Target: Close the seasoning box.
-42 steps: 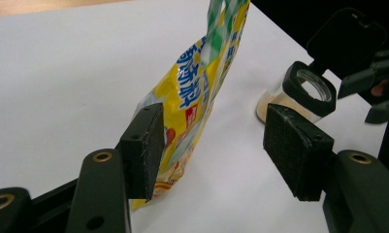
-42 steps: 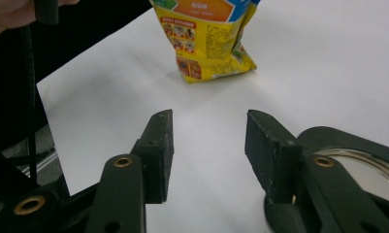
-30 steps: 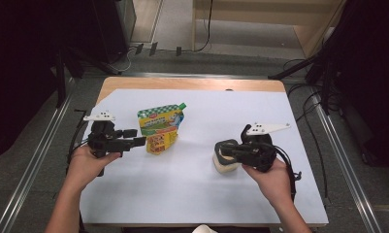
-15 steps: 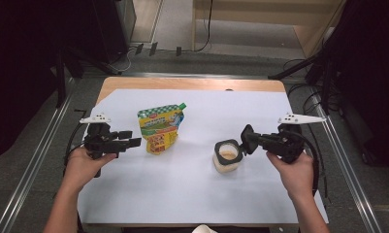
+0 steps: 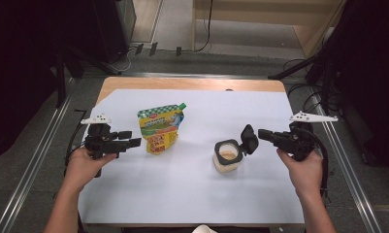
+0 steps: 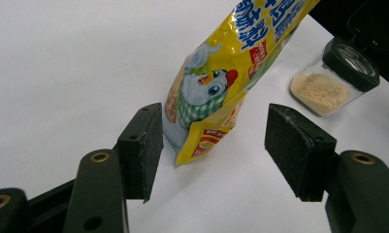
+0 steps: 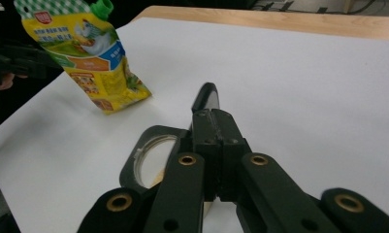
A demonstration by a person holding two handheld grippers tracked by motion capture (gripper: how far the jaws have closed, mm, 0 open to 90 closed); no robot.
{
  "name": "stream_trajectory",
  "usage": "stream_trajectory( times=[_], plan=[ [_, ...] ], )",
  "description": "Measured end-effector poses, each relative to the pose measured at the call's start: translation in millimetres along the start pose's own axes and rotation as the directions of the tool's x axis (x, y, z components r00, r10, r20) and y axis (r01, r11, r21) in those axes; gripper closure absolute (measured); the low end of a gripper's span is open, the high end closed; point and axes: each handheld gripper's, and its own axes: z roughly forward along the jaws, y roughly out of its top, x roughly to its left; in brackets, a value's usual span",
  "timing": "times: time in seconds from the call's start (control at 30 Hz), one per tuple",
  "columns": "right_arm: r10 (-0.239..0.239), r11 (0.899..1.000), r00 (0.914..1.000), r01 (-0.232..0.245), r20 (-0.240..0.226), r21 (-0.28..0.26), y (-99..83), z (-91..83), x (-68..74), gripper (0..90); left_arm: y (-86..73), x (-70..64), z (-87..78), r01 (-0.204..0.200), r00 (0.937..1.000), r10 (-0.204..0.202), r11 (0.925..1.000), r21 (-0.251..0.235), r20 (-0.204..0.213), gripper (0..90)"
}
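The pouch (image 6: 216,82) lies just ahead of the left gripper (image 6: 214,145), its bottom corner between the wide-open jaws, its long axis running away from them. The right gripper (image 5: 254,138) pinches the jar (image 5: 226,156)'s flipped-up lid (image 5: 249,139).

A white sheet (image 5: 260,111) covers most of a wooden table (image 5: 192,83), whose bare top shows as a strip along the far edge. Grey floor (image 5: 41,145) surrounds it, with metal rails (image 5: 349,170) running along both sides. Black cables (image 5: 306,90) trail across the floor at the right. Beyond the table stands light wooden furniture (image 5: 260,9); the far corners are dark.
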Motion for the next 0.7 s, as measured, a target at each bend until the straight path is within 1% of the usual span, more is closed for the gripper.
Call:
stream_trajectory(
  times=[0.07, 0.13, 0.3, 0.37, 0.53, 0.6, 0.7],
  plan=[
    [0.004, 1.0, 1.0, -0.004, 0.001, 0.004, -1.8, 2.5, -2.2, 90.0, 0.1, 0.3, 0.2, 0.002, 1.0, -0.002, 1.0, -0.002, -0.002, 40.0],
    [0.01, 1.0, 1.0, -0.01, 0.001, 0.02, -4.0, 6.7, -3.7, 90.0, 0.0, 0.6, 0.5, 0.001, 1.0, -0.001, 1.0, 0.001, 0.0, 39.9],
    [0.005, 0.999, 1.0, -0.005, -0.006, 0.043, -7.2, 17.2, -2.3, 90.0, -0.8, 1.9, 1.3, 0.002, 1.0, -0.002, 1.0, 0.003, -0.005, 39.9],
    [0.001, 0.998, 1.0, -0.001, 0.002, 0.058, -9.1, 22.6, -0.9, 90.0, -0.9, 2.4, 1.3, 0.005, 1.0, -0.005, 1.0, 0.004, -0.006, 39.9],
    [0.025, 0.997, 0.9996, -0.025, -0.01, 0.071, -13.9, 30.6, -3.2, 90.0, -0.6, 2.3, 2.3, 0.006, 1.0, -0.006, 1.0, 0.003, -0.002, 39.9],
    [0.041, 0.996, 0.9989, -0.039, -0.023, 0.077, -15.4, 32.7, -4.0, 90.0, -0.5, 2.6, 2.9, 0.003, 1.0, -0.003, 1.0, 0.006, 0.001, 39.9],
    [0.04, 0.996, 0.9989, -0.038, -0.023, 0.084, -16.8, 35.4, -3.0, 90.0, -0.4, 2.9, 3.8, 0.006, 1.0, -0.006, 1.0, 0.007, 0.001, 39.9]
  ],
)
